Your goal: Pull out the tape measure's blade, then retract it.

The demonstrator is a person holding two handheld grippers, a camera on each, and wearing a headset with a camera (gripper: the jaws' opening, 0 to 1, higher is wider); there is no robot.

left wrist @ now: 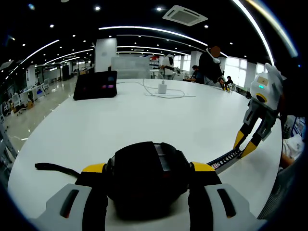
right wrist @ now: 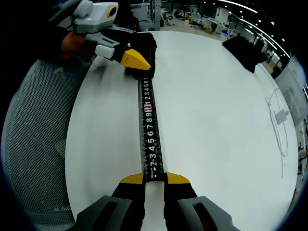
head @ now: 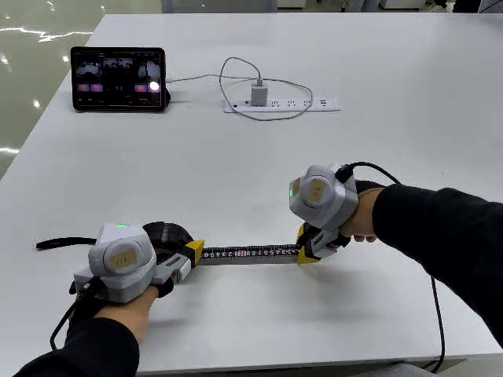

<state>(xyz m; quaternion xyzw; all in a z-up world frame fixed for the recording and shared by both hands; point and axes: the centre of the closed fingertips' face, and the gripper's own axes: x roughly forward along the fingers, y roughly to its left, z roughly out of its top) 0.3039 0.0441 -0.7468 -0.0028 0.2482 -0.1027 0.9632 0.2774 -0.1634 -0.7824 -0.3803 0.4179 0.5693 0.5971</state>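
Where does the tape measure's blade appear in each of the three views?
Head view: blade low centre, stretched from left gripper to right gripper.
Left gripper view: blade lower right, a short dark strip.
Right gripper view: blade centre, running up from the bottom jaws.
Shared landmark: black case, clamped by the left gripper.

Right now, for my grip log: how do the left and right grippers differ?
The left gripper clamps the black tape case; the right gripper pinches the blade at its end. The left lies low along the table; the right angles down from above. Both are shut, with yellow-tipped jaws.
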